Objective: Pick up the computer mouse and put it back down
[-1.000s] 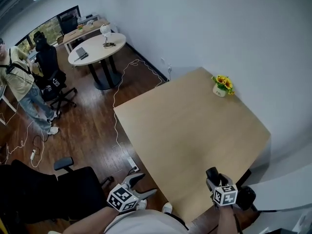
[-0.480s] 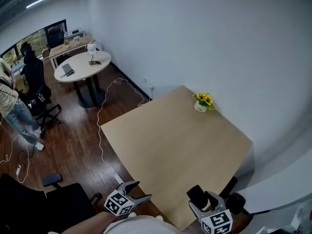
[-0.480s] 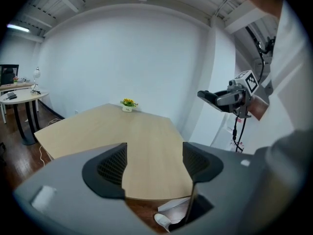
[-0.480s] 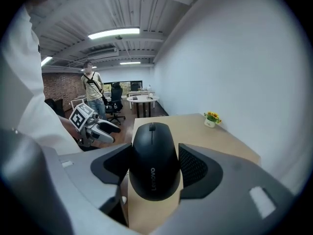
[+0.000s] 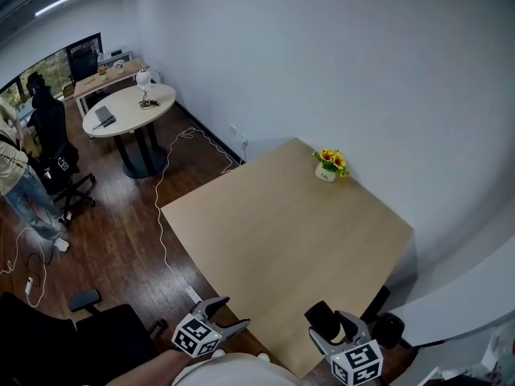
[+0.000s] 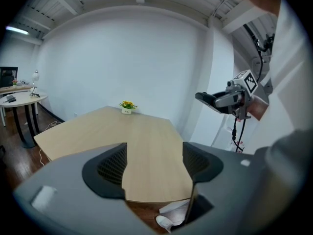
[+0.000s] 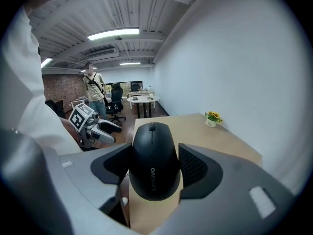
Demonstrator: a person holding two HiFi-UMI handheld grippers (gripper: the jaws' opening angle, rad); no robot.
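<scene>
The black computer mouse [image 7: 154, 163] is clamped between the pads of my right gripper [image 5: 331, 326], lifted above the near corner of the light wooden table [image 5: 282, 223]. The left gripper view shows the mouse [image 6: 206, 98] from the side, held well clear of the tabletop. Off the table's near edge, to the left, my left gripper [image 5: 231, 315] hangs open with nothing between its fingers [image 6: 110, 163]; through the gap I see only tabletop and floor.
A small pot of yellow flowers [image 5: 326, 167] stands at the table's far edge by the white wall. A black office chair [image 5: 80, 328] is at the lower left. Farther off are a round white table [image 5: 129, 107], a floor cable [image 5: 165, 207] and a person [image 5: 16, 175].
My right gripper has risen from the table's near corner with the mouse in it, then held still. The left gripper has hardly moved. The head view has shifted.
</scene>
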